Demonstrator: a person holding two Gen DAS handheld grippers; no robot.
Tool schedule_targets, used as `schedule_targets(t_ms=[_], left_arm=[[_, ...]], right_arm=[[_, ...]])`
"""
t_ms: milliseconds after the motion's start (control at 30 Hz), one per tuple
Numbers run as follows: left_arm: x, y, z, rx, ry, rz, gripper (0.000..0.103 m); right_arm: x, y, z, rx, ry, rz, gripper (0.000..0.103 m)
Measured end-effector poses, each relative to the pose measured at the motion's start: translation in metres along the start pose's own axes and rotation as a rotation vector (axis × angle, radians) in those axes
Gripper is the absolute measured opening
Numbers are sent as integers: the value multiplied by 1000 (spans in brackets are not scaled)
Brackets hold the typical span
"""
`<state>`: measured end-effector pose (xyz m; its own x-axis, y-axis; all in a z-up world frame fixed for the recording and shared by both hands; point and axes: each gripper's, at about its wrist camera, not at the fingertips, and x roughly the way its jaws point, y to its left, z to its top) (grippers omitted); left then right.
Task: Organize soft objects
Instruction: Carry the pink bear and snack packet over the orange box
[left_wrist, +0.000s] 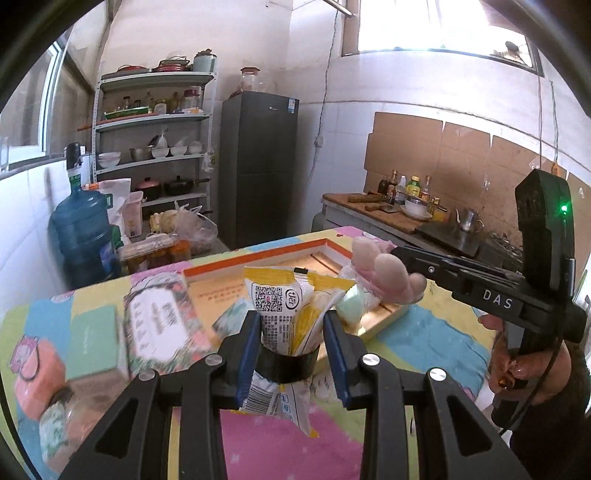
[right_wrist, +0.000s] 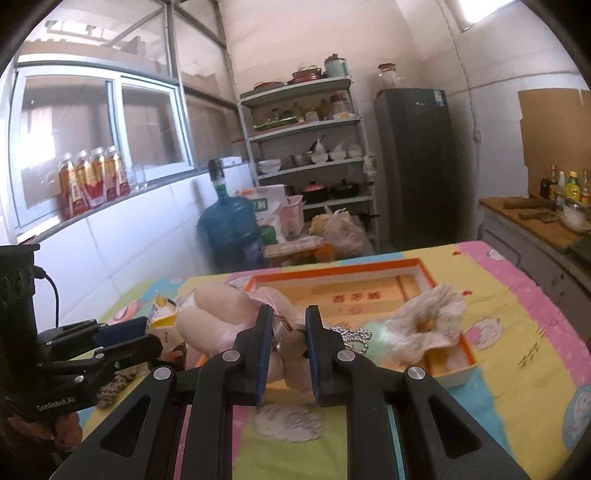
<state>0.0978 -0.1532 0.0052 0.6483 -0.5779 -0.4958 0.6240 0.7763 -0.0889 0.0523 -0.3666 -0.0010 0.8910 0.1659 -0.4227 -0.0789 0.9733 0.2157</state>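
My left gripper is shut on a yellow and white snack packet wrapped by a black band, held above the table near the orange-rimmed tray. My right gripper is shut on a pink plush toy, held over the tray's near left corner. The plush also shows in the left wrist view, in front of the right gripper. A fluffy beige ring toy and a mint green soft item lie in the tray.
The table has a colourful cartoon cloth. A floral packet and a green box lie at left. Behind are a water jug, shelves, a fridge and a counter.
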Motion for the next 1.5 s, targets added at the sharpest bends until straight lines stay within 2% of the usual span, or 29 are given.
schedule_targets(t_ms=[333,733,933,1233,1500], left_arm=[[55,-14,31,-20,16,16,35],[119,-16,63,-61,53,50,35],[149,-12,70,-89,72,55,35],[196,4,70,-177,147,37,35],[218,10,63,-202,194,49,34]], right_arm=[[22,-47,24,-4,5,-37,18],[56,-77,53,-42,12,-46,18],[77,-96,66,-14,17,-49,18],[118,-109,61,-7,93,-69,18],[146,-121,51,-10,153,-92,18]])
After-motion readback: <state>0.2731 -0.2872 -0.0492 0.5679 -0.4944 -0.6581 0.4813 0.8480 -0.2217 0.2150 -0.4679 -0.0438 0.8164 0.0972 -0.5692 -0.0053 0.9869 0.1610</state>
